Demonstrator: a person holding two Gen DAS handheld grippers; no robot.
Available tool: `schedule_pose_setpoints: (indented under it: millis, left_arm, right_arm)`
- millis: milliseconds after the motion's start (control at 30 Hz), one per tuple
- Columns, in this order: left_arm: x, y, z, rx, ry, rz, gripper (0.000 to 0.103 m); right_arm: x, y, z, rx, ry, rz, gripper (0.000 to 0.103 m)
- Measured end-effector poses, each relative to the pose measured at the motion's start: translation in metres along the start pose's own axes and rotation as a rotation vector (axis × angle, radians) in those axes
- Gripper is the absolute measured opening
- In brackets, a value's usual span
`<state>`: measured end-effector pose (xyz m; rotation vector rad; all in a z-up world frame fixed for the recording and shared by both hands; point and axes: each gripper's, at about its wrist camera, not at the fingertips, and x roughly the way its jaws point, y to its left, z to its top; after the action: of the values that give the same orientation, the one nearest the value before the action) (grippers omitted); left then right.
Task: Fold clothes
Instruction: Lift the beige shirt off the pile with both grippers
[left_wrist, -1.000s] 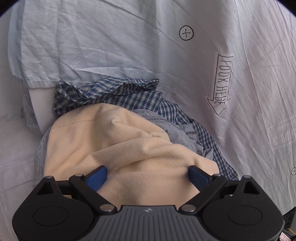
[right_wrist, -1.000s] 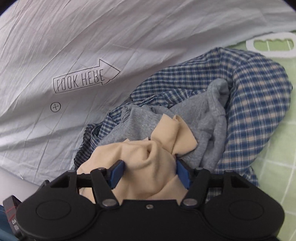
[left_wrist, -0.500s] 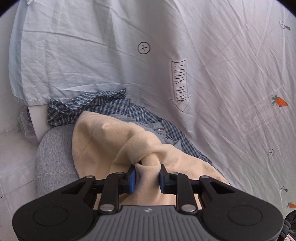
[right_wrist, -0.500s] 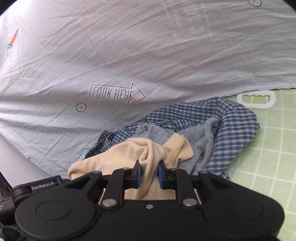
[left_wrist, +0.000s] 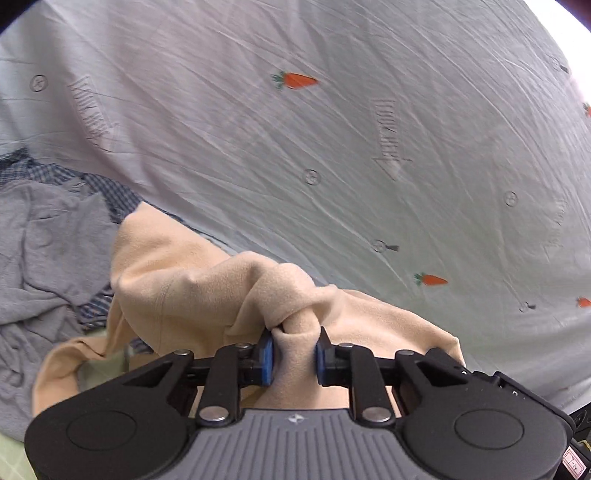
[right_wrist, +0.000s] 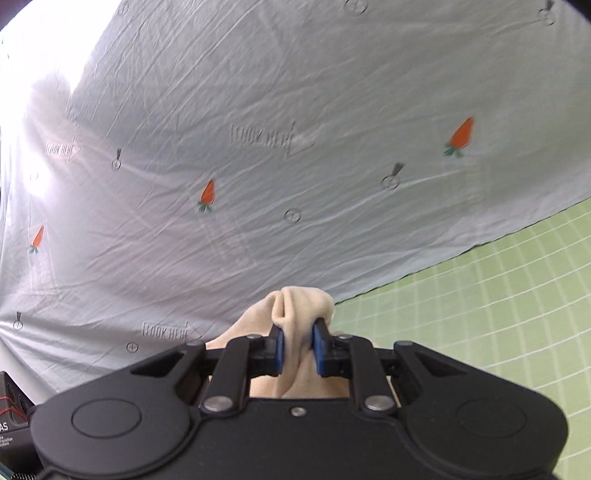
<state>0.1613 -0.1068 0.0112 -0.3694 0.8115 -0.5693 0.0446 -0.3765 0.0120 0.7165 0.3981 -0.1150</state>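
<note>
While both grippers pinch the beige garment (left_wrist: 192, 280), only left shows grey clothing (left_wrist: 48, 236).

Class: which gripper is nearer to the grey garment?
Left. The left gripper, shut on the beige garment, has the grey garment lying just beside it. The right gripper grips the same beige cloth, but its view shows no grey garment.

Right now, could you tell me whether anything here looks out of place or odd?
Nothing looks damaged or spilled. The left gripper and right gripper are each shut on a bunched fold of the beige garment. The only untidy spot is the grey garment and plaid shirt lying crumpled at the left, unfolded.
</note>
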Motion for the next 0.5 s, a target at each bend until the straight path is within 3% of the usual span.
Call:
schedule_pose_setpoints:
  millis: [200, 367, 500]
  left_arm:
    - [0.025, -0.126, -0.046, 0.154, 0.070, -0.184, 0.023]
    - [0.036, -0.208, -0.074, 0.230, 0.103, -0.342, 0.022]
    - [0.044, -0.252, -0.100, 0.311, 0.123, -0.376, 0.022]
  right_arm:
    - [-0.114, -0.066, 0.045, 0.008, -0.195, -0.143, 0.015]
    - [-0.202, -0.100, 0.072, 0.001, -0.353, -0.256, 0.014]
    - [-0.236, -0.120, 0.076, -0.039, -0.394, -0.329, 0.014]
